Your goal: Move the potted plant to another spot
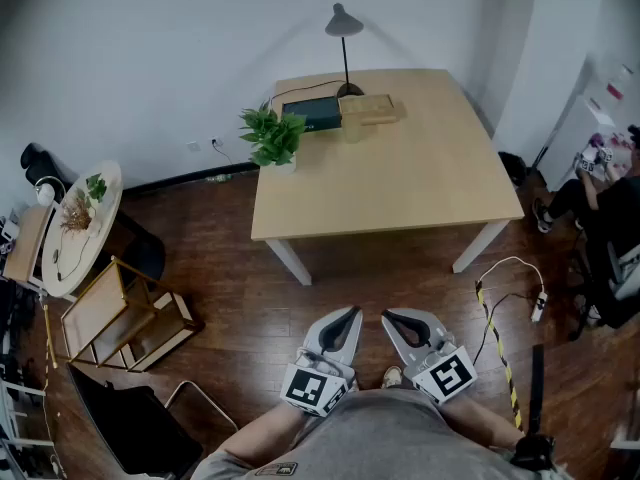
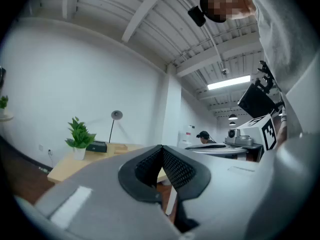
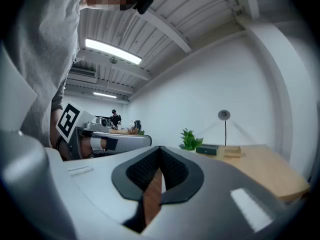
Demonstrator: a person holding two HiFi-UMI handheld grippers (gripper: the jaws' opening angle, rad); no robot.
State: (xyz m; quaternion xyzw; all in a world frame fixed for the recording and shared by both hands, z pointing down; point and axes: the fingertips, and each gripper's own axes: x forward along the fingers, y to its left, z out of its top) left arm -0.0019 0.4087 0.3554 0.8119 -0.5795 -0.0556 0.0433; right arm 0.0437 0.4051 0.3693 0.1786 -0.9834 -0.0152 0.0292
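Grey jaws on your left gripper (image 1: 350, 314) and right gripper (image 1: 392, 318) are pressed together, holding nothing. The potted plant (image 1: 273, 138) stands at the wooden bench's (image 1: 400, 183) left edge, well apart from both.

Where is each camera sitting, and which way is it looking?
Head view: on the person's head, looking steeply down at the table and potted plant; shows the grey shirt, left gripper and right gripper.
Left gripper view: rides the left gripper, looking level along its shut jaws toward the table; the grey shirt fills the right edge.
Right gripper view: rides the right gripper, looking level along its shut jaws toward the table; the grey shirt fills the left edge.
Shared: both gripper views catch the potted plant and the lamp on the table.
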